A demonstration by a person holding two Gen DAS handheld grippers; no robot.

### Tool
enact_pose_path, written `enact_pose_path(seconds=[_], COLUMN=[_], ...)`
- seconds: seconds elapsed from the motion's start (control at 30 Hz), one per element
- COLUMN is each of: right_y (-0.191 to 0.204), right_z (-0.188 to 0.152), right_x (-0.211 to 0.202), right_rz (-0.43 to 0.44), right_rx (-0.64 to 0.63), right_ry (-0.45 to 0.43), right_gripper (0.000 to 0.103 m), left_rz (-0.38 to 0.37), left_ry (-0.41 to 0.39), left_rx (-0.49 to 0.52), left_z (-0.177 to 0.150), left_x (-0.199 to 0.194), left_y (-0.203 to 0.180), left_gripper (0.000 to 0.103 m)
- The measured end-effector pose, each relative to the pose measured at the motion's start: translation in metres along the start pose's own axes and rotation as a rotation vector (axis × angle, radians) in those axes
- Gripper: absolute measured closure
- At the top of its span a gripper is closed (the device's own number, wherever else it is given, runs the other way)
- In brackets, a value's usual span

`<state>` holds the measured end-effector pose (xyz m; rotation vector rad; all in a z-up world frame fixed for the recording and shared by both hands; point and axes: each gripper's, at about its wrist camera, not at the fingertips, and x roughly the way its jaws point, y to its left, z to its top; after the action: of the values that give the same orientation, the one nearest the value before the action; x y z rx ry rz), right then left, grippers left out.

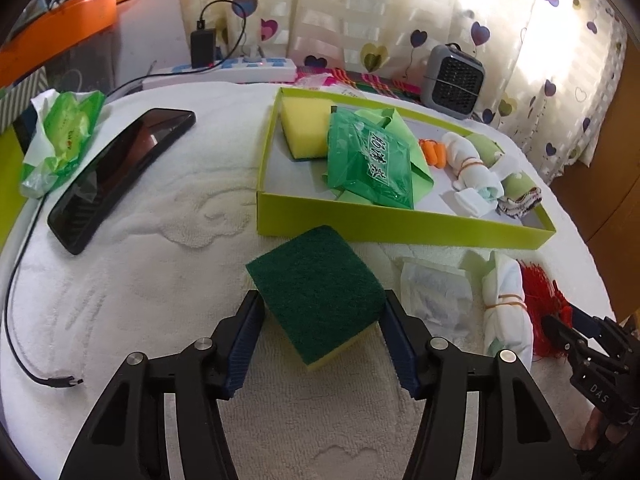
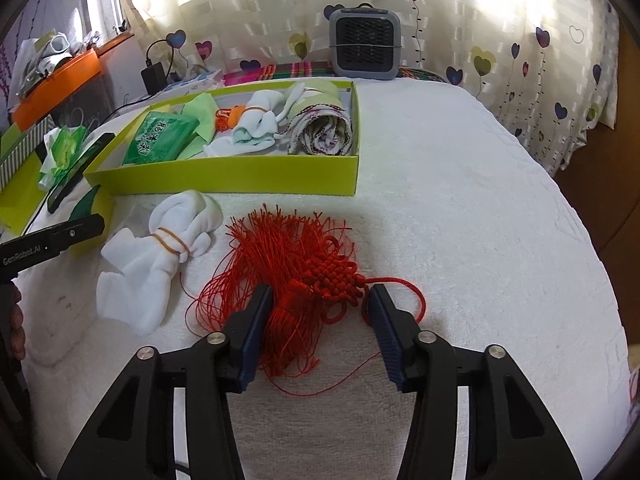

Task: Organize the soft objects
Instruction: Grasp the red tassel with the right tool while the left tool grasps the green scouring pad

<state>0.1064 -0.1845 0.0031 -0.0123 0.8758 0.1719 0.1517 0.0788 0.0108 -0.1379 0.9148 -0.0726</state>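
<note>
A dark green scouring sponge (image 1: pixel 316 292) with a yellow underside lies on the white towel in front of the lime-green box (image 1: pixel 360 228). My left gripper (image 1: pixel 322 298) straddles it, and both pads touch its sides. In the right wrist view a red knotted tassel (image 2: pixel 304 264) lies between the jaws of my right gripper (image 2: pixel 320 292). The left pad brushes its threads; a small gap remains at the right pad. A white cloth bundle (image 2: pixel 168 248) tied with a rubber band lies left of the tassel. The box holds a yellow sponge, green bags, socks and a rolled cloth.
A black tablet (image 1: pixel 120 168), a green tissue pack (image 1: pixel 64 136) and a loose cable (image 1: pixel 24 320) lie at the left. A clear plastic packet (image 1: pixel 436 300) sits beside the sponge. A grey fan (image 2: pixel 364 44) and a power strip (image 1: pixel 240 70) stand by the curtain.
</note>
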Motion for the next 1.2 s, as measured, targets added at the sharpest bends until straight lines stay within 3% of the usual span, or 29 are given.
enact_pose_path(seconds=[0.37,0.63,1.2], right_y=[0.002,0.003,-0.004], right_z=[0.0,0.0,0.002], right_x=[-0.001,-0.002,-0.003], right_rz=[0.041,0.061,0.115], right_rx=[-0.007,-0.007,0.033], right_ry=[-0.01,-0.012,-0.023], right_gripper=[0.08,0.089,0.091], left_rz=[-0.017,-0.019,-0.011], left_ry=[-0.015,-0.018,-0.037], left_rx=[-0.009,-0.009,0.0], left_z=[-0.002,-0.002,-0.002], left_x=[-0.003,-0.004,-0.011], left_y=[0.001,0.0,-0.002], left_gripper=[0.052,0.052,0.053])
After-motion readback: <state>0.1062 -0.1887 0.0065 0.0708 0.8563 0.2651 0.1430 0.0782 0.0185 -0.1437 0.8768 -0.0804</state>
